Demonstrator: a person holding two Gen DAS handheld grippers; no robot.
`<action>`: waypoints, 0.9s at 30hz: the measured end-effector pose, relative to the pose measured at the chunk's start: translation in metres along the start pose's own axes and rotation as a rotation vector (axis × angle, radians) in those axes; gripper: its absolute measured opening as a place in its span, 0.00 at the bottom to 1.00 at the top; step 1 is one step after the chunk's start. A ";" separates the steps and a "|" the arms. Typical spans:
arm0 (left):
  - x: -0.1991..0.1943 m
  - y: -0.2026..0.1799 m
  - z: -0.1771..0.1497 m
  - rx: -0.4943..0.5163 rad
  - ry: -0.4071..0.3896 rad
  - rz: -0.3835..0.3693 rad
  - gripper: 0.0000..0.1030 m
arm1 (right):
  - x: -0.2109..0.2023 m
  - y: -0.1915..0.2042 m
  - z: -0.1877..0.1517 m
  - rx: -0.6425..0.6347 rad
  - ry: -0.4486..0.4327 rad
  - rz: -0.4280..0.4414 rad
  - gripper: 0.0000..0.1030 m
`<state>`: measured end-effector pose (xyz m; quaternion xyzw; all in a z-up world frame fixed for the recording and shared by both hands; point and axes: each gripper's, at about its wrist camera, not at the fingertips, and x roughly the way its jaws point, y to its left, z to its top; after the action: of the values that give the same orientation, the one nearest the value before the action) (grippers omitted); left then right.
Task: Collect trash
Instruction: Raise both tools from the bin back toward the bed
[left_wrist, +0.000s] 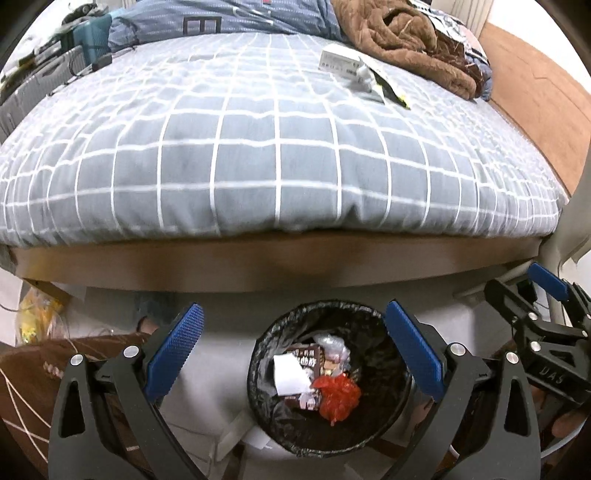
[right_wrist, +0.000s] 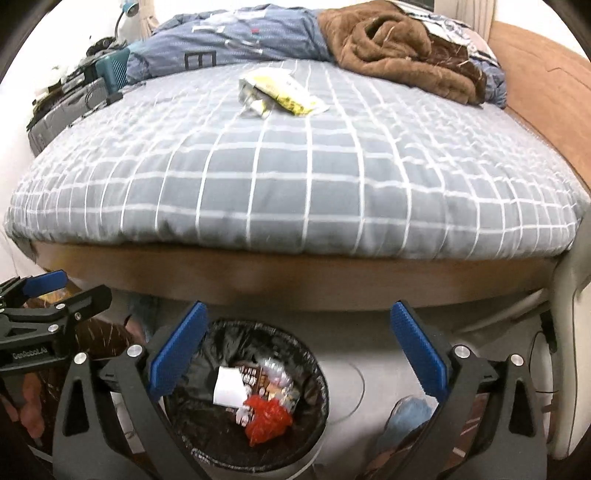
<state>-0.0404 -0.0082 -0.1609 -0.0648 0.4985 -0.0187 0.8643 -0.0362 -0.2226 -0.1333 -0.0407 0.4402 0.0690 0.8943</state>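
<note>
Blue ribbed pads line both tools, and each stands spread wide with nothing between its fingers. The left tool (left_wrist: 293, 354) hangs over a round bin (left_wrist: 384, 417) lined with a black bag, and the right tool (right_wrist: 295, 354) hangs beside it over the same bin (right_wrist: 317, 402). Inside the bin lie a crumpled red wrapper (left_wrist: 338, 397), a white paper scrap (left_wrist: 290, 374) and a brown printed packet (left_wrist: 308, 356). Beyond the bin runs the wooden bed frame (left_wrist: 295, 266), topped by a grey checked cover (left_wrist: 258, 147). Far back on the cover lies more trash, a white and yellow wrapper (right_wrist: 280, 92), near a rumpled brown blanket (right_wrist: 388, 51).
</note>
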 end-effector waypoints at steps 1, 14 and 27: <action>0.000 -0.001 0.004 -0.002 -0.006 -0.001 0.94 | 0.000 -0.002 0.004 0.004 -0.004 0.002 0.93; -0.012 0.007 0.097 -0.052 -0.133 -0.005 0.94 | 0.012 -0.013 0.086 -0.010 -0.083 0.020 0.93; 0.018 0.011 0.203 -0.032 -0.179 0.014 0.94 | 0.096 0.016 0.176 -0.086 -0.041 0.081 0.93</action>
<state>0.1439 0.0204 -0.0774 -0.0767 0.4200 0.0010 0.9043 0.1564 -0.1749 -0.1021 -0.0596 0.4198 0.1250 0.8970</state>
